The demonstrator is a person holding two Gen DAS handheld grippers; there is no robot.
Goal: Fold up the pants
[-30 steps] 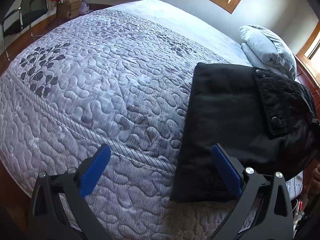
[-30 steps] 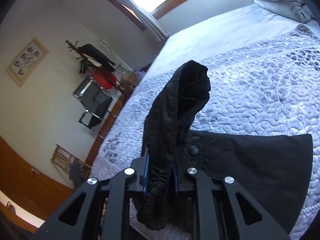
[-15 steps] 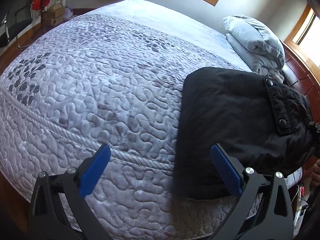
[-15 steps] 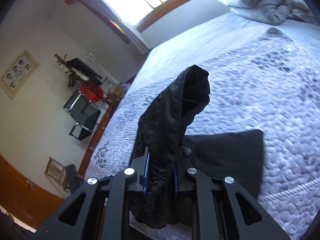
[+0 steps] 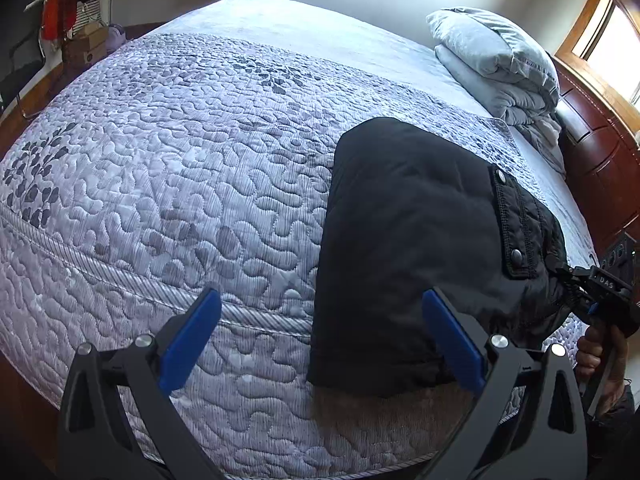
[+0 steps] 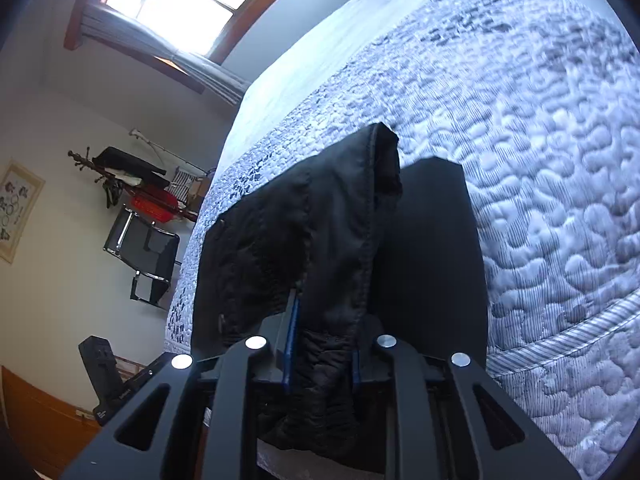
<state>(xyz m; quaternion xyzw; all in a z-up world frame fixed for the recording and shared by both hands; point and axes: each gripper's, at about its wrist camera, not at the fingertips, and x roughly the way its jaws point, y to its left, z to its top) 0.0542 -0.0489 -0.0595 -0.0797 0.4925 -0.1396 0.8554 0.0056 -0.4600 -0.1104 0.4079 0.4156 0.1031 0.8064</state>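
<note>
Lying near the foot corner of the bed [image 5: 224, 168], the black pants [image 5: 412, 240] are already doubled into a compact block, its far edge rounded where the cloth turns over, the snap-buttoned waistband [image 5: 516, 228] on top toward the headboard side. That waistband end runs into the right gripper [image 6: 322, 354], whose jaws stand only narrowly apart with a thick bunch of the fabric between the blue pads; I judge the cloth is gripped there so the top layer can be carried over and set down square on the layers beneath. The left gripper [image 5: 320, 344] hangs above the bed's edge with its jaws spread wide and nothing between them, one pad over the quilt [image 5: 168, 208], the other over the near end of the pants, probably ready to pin or smooth the stack.

Compared with a second ago, the bunch that stood up tall from the right gripper now droops flatter over the folded block, and the jaws have just been opening slightly with cloth between them. The pants look bulkier and rounder, and the folded duvet [image 5: 496, 64] by the headboard [image 5: 600, 152] shows more fully.
</note>
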